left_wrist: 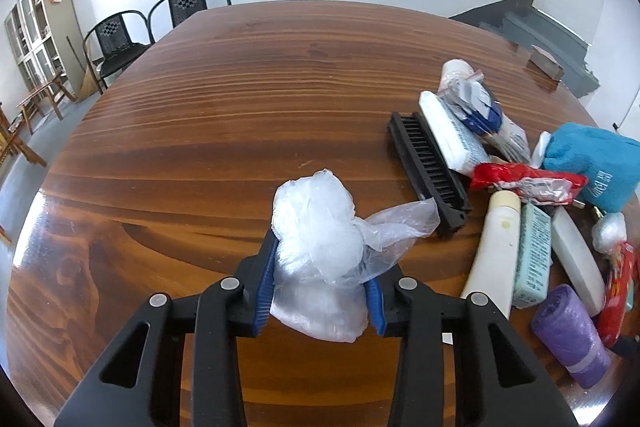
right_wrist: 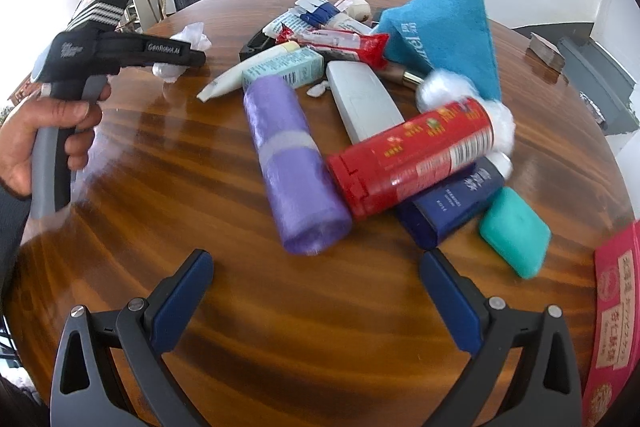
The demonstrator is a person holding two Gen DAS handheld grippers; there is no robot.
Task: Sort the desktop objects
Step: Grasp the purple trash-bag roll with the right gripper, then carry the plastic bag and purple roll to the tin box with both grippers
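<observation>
plastic bag [left_wrist: 316, 259] clamped in left tongs [left_wrist: 320, 267] marked "genrobot.ai"; right tongs [right_wrist: 316, 291] apart near purple roll [right_wrist: 292, 163].

Both wrist views low over table [left_wrist: 224, 75], sharing purple roll [right_wrist: 292, 163].

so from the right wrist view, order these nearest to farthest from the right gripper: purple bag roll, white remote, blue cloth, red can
1. purple bag roll, straight ahead of the right gripper, its near end just beyond the open fingers
2. red can, ahead to the right, lying across a dark blue box
3. white remote, behind the can, mid-pile
4. blue cloth, farthest, at the back right
</observation>
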